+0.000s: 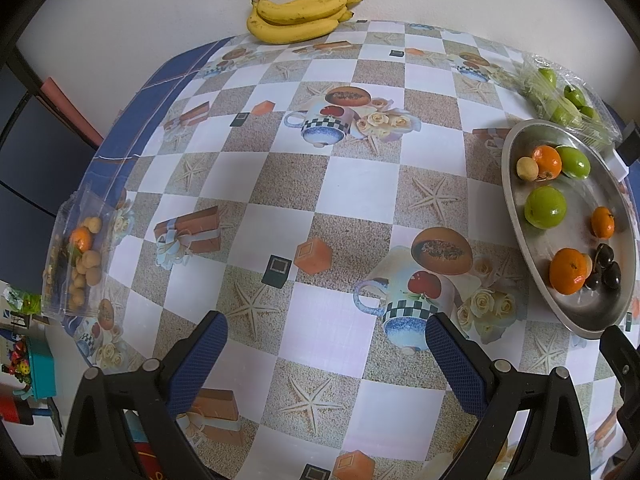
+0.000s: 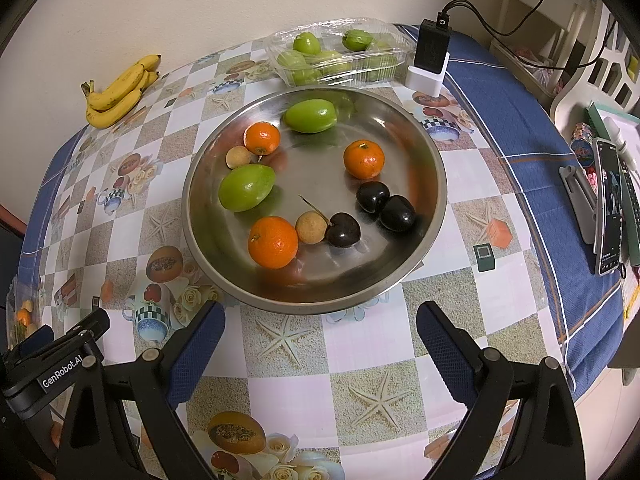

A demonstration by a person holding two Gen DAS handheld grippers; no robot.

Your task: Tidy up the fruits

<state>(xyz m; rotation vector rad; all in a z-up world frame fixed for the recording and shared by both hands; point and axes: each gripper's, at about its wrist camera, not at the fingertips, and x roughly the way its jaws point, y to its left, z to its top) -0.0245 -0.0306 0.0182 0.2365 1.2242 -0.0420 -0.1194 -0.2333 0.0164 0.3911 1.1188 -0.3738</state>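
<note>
A steel bowl [image 2: 432, 160] [image 1: 508, 160] on the patterned table holds three oranges [image 2: 273, 242], two green fruits [image 2: 247, 187], dark cherries [image 2: 397, 213] and two small tan fruits [image 2: 311, 227]. My right gripper [image 2: 318, 332] stands open just in front of the bowl, with nothing between its fingers. My left gripper [image 1: 326, 340] is open over the table, left of the bowl, and holds nothing. Bananas [image 1: 300, 16] [image 2: 118, 90] lie at the far edge by the wall. A clear box of green fruits [image 2: 340, 54] [image 1: 568, 100] sits behind the bowl.
A clear box [image 1: 78, 256] with tan fruits and an orange rests at the table's left edge. A black charger on a white block [image 2: 430, 56] stands behind the bowl. A phone [image 2: 610, 208] on a stand lies on the blue cloth at right.
</note>
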